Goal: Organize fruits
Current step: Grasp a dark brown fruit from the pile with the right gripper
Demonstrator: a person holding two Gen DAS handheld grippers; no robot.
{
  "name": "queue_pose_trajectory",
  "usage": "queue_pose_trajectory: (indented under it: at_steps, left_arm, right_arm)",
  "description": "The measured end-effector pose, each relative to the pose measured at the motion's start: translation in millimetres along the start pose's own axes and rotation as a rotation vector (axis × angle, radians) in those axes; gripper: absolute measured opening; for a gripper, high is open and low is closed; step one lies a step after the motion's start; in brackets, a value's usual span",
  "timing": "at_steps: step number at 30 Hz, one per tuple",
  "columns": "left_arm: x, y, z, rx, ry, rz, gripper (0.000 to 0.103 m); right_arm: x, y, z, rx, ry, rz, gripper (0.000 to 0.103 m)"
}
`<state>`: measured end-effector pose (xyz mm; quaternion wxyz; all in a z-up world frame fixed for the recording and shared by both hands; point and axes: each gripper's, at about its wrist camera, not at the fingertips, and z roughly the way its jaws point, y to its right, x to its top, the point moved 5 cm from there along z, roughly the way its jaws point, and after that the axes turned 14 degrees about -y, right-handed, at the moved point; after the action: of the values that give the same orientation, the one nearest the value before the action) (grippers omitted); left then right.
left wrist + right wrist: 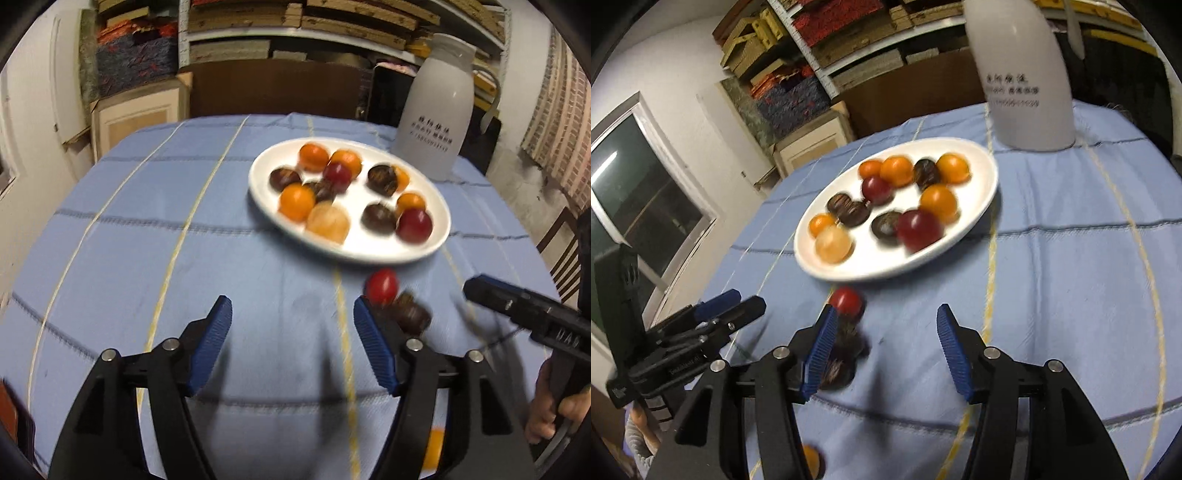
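White porcelain shows between the fruits already gathered on the plate [436,243]: oranges, dark chestnut-like pieces and red ones. Most of the sorting is judged done. Left on the blue tablecloth [147,258] just in front of the plate are a red tomato [382,286] and a dark piece [413,317]; another orange fruit [432,450] is half hidden behind the tongs. Both the left gripper [291,347] and the right gripper [886,350] are held wide and empty. Motion blur softens every fruit, so kinds cannot be told surely. A white jug [439,110] is cut off in the right wrist view.
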<state>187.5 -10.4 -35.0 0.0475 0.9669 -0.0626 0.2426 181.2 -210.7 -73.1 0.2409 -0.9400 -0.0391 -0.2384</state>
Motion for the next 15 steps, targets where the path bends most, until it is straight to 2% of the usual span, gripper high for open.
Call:
queue_pose_trajectory:
  at_steps: [3, 6, 10, 15]
  left_arm:
    - [-14, -14, -9, 0.005, 0.008, -0.031, 0.067]
    - [-14, -22, -12, -0.001, 0.015, -0.056, 0.067]
    - [-11, -30, -10, -0.006, -0.004, -0.079, 0.067]
    - [-11, -22, -13, -0.016, 0.008, -0.056, 0.067]
  right_arm:
    - [-4, -12, 4, 0.044, -0.023, -0.018, 0.057]
    - [-7, -22, 14, 0.066, -0.059, -0.029, 0.057]
    - [-7, -33, 26, 0.062, -0.087, -0.037, 0.057]
    - [-6, -44, 42, 0.031, -0.117, -0.056, 0.058]
